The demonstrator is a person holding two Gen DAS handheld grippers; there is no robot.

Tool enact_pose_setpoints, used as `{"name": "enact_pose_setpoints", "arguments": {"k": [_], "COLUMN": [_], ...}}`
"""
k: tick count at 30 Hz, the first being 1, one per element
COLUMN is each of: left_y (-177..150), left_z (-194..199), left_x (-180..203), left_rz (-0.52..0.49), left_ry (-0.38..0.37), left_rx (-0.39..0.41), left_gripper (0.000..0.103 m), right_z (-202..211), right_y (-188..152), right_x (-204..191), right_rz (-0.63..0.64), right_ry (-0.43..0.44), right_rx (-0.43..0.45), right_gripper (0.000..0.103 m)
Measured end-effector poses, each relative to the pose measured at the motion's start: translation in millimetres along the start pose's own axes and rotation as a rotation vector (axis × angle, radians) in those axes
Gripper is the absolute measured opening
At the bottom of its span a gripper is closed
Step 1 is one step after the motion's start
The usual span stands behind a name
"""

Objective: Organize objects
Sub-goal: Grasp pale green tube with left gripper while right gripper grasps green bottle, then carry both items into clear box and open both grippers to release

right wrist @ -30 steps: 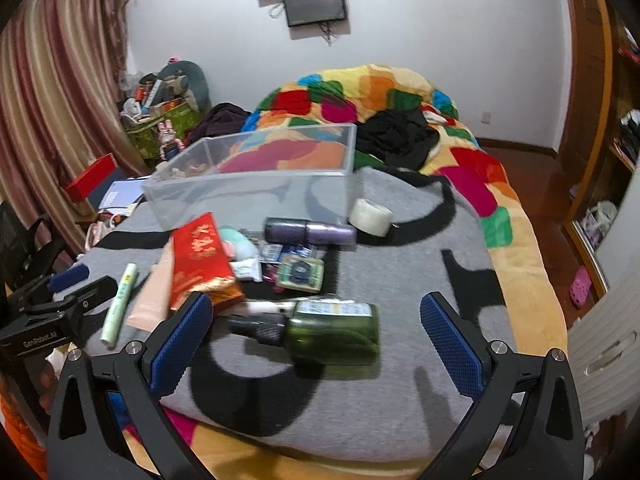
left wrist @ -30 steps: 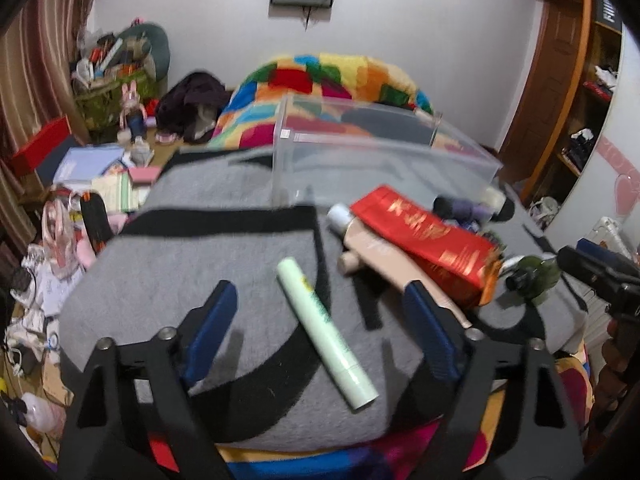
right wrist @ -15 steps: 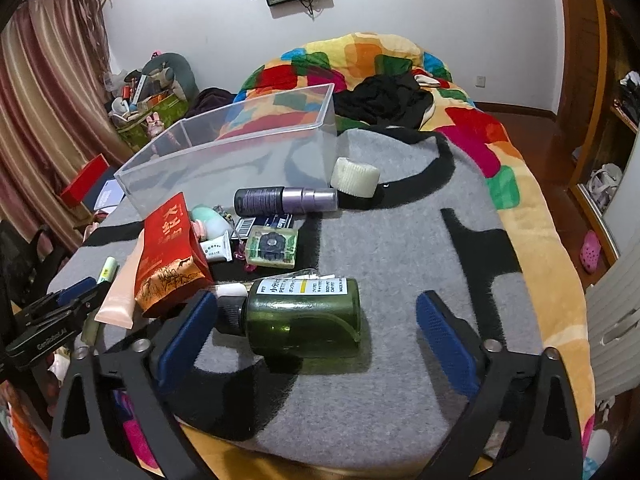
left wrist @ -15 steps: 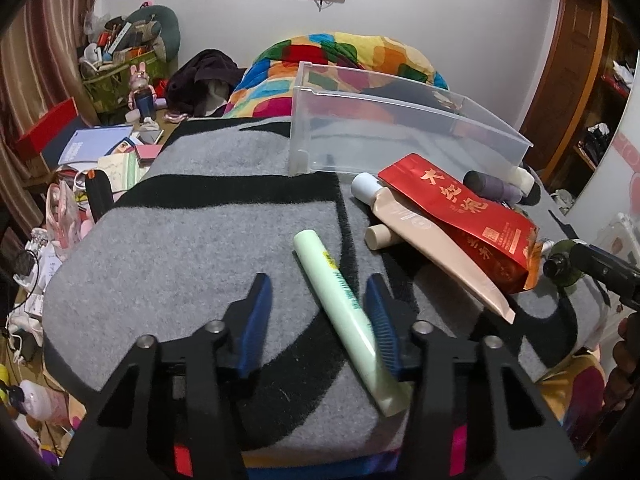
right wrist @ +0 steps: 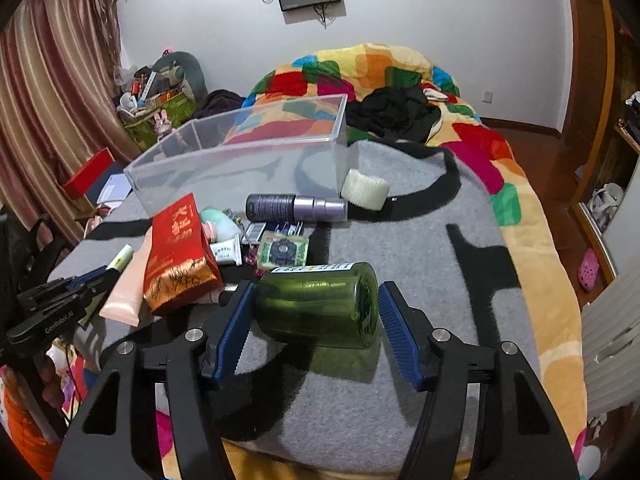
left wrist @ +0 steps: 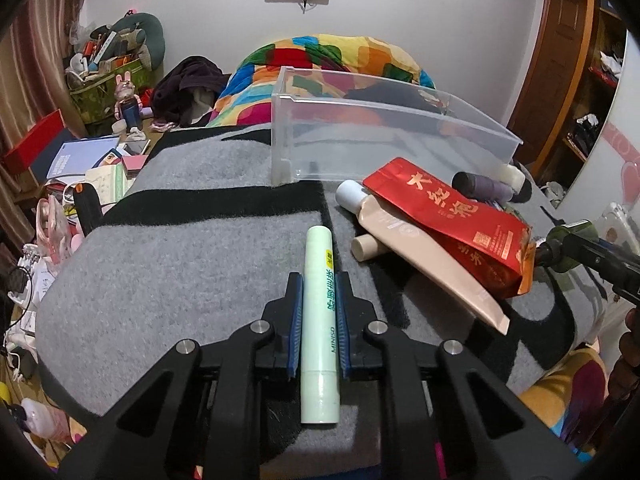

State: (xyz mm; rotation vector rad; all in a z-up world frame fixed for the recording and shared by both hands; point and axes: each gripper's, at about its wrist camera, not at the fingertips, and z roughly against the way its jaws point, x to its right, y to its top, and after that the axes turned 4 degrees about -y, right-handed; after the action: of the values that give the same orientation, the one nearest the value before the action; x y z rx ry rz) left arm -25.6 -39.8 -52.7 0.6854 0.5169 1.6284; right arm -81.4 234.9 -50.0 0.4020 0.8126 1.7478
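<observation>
Grey blanket [left wrist: 192, 264], L fingers [left wrist: 319, 280] closing, clamped on MINISO tube [left wrist: 320, 320], R fingers [right wrist: 316, 292] closing, astride green bottle [right wrist: 320, 304]

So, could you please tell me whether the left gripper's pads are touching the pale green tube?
Touching: the left wrist view shows both blue pads pressed against the pale green tube, no gap either side.

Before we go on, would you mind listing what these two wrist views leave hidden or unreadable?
- Cap end of the lying dark green plastic bottle: right wrist view, behind the right gripper's near finger.
- Beige squeeze tube: left wrist view, middle covered by the red foil pouch.
- Small items behind the pouch: right wrist view, too crowded to identify.
- Pale green tube in the left gripper: small print unreadable.
</observation>
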Motion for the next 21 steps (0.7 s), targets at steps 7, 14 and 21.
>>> {"name": "enact_pose_setpoints", "arguments": {"k": [7, 14, 21], "left_y": [20.5, 46.4, 77.7], "left_z": [17.3, 31.4, 25.7], "left_x": [1.5, 8.8, 16.0], "left_rz": [-0.003, -0.019, -0.036], "left_ry": [-0.001, -0.013, -0.032], "left_rx": [0.068, 0.144, 0.172], "left_gripper": [0.015, 0.015, 0.015], "right_z": [9.6, 10.9, 8.2], "right_y": [20.0, 50.1, 81.6], "right_x": [3.7, -7.6, -20.9], "right_rz": [-0.012, 0.017, 0.042], "right_ry": [0.026, 0.041, 0.046], "right_rx": [0.04, 0.089, 0.139], "right_gripper": [0.059, 0.059, 0.059]}}
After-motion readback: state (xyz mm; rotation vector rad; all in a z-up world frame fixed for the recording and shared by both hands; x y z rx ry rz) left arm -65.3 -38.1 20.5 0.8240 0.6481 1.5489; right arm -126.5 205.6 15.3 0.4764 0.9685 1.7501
